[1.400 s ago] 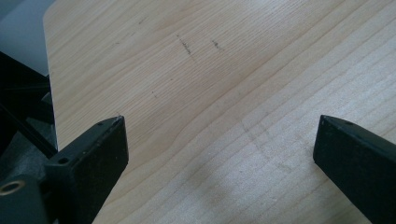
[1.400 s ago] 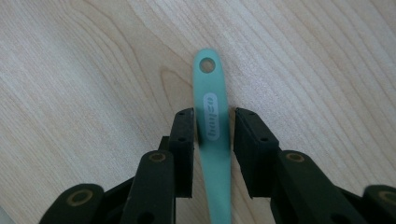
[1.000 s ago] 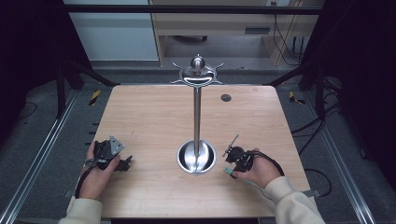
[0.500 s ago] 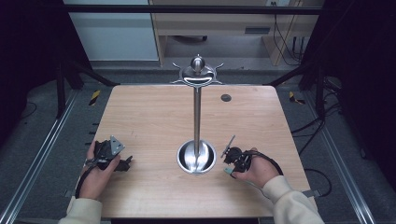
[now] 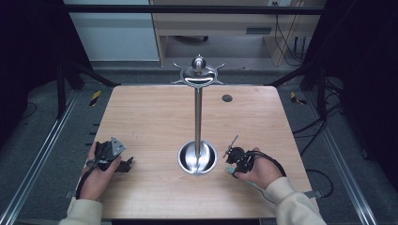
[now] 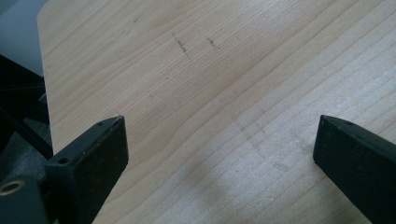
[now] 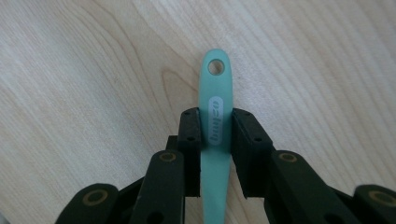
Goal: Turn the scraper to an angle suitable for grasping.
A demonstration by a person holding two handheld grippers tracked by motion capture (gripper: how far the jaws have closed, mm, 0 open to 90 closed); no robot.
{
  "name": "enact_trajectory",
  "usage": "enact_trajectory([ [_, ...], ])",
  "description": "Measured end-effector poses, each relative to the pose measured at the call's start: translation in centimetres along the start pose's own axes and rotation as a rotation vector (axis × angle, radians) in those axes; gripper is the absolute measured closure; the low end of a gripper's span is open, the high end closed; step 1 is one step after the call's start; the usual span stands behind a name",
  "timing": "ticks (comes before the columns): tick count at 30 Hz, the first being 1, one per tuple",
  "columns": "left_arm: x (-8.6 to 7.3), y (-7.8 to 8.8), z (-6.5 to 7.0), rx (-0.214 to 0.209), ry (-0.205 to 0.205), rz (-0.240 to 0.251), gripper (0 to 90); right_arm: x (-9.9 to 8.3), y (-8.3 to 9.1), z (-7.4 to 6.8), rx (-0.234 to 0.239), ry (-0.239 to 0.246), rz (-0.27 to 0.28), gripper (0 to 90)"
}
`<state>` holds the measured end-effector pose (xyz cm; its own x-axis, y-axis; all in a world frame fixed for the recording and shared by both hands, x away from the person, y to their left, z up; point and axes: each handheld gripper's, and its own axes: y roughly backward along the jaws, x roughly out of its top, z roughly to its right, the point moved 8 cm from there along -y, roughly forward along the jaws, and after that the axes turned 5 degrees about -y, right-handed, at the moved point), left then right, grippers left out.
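Observation:
My right gripper (image 7: 215, 114) is shut on the flat mint-green handle (image 7: 215, 93) of a utensil. The handle's end, with a round hole, sticks out past the jaws and lies low over the wooden table (image 7: 93, 70). In the high view this gripper (image 5: 233, 161) sits just right of the metal stand's round base (image 5: 197, 158), with a bit of the green handle (image 5: 228, 171) at its near side. My left gripper (image 6: 219, 135) is open, with bare wood between its jaws. It rests at the table's near left (image 5: 126, 164) in the person's hand.
A tall metal stand (image 5: 198, 117) rises from the dish-shaped base to a top plate with curved hooks (image 5: 198, 72). A dark round plug (image 5: 227, 98) sits in the table at the far right. Metal rails run along both sides of the table.

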<state>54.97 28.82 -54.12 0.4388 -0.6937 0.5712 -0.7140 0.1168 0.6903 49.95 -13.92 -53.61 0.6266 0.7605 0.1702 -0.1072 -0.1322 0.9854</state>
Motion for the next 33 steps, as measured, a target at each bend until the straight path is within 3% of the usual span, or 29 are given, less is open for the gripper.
enact_trajectory([
  [3,0.0,0.0,0.0,-0.002,0.000,0.000,3.0,0.0,0.6,0.2,-0.001,-0.006,0.019,74.5],
  [17,-0.1,-0.1,0.1,-0.005,-0.004,-0.005,3.0,0.3,6.3,2.6,-0.064,-0.061,0.166,74.7],
  [25,0.0,0.0,0.0,0.004,-0.001,-0.002,2.9,0.7,10.1,4.4,-0.109,-0.081,0.288,74.7],
  [33,0.0,-0.1,0.1,0.001,0.002,-0.001,2.9,1.4,12.6,5.1,-0.133,-0.087,0.385,74.7],
])
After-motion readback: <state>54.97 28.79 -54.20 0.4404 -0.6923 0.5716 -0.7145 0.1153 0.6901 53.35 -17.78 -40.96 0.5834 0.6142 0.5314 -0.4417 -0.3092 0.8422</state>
